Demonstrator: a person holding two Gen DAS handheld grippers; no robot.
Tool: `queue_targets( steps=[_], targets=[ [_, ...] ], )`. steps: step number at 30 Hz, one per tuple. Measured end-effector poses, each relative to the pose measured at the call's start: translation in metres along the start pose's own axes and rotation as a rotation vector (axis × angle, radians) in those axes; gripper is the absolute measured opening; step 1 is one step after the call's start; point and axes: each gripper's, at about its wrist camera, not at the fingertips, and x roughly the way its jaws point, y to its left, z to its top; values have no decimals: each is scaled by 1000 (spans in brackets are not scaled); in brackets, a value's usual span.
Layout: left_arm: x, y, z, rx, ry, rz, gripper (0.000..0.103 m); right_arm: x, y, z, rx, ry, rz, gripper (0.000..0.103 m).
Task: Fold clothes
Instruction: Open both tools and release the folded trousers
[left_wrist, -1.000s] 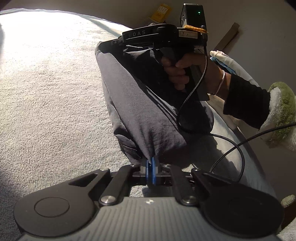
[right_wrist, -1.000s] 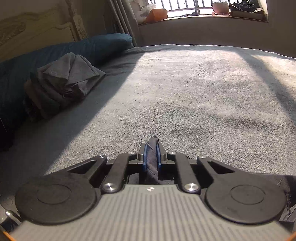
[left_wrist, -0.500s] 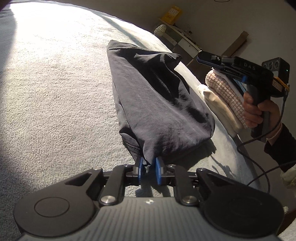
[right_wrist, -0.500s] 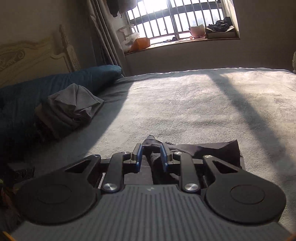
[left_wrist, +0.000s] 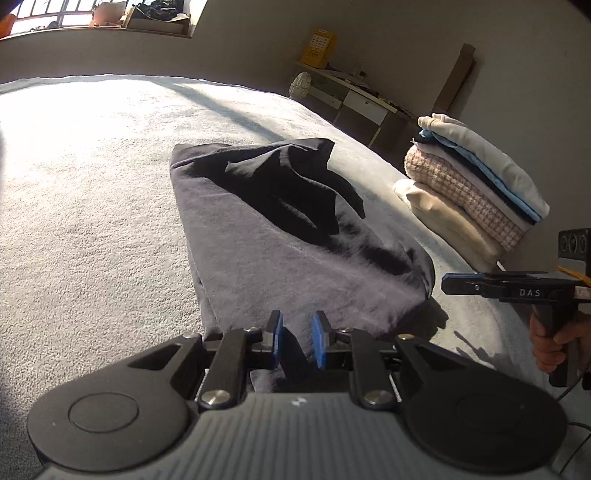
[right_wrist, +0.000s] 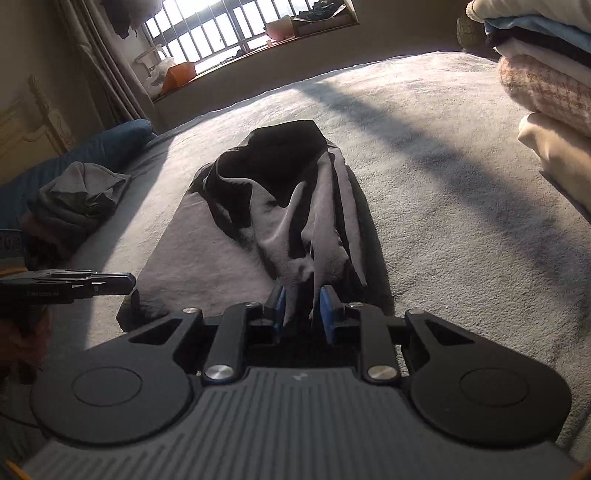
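Our left gripper (left_wrist: 297, 339) and right gripper (right_wrist: 303, 309) both have jaws spread, just released. The dark garment (left_wrist: 295, 236) lies folded on the bed (left_wrist: 92, 221), long axis running away from us, edge between both jaws.

Dark garment (left_wrist: 280, 236) – soft matt cloth; bed cover (left_wrist: 92, 206) – rough, nubby pile.
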Motion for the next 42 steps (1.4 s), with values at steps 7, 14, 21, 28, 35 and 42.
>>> queue_targets(
  steps=[7, 14, 21, 28, 35, 42],
  targets=[
    [10, 1, -8, 12, 24, 61, 20, -3, -13, -11, -17, 11, -20, 22],
    [16, -5, -8, 21, 31, 94, 20, 10, -16, -26, -92, 12, -24, 22],
    [16, -5, -9, 23, 36, 102, 20, 20, -39, -18, -25, -27, -11, 20],
    [17, -5, -9, 24, 35, 101, 20, 12, -40, -20, -77, -36, -9, 15],
    [18, -6, -10, 33, 32, 105, 20, 13, -30, -14, -188, -44, 6, 17],
    [19, -6, -10, 38, 31, 105, 20, 17, -30, -11, -169, -47, 52, 9]
  ],
)
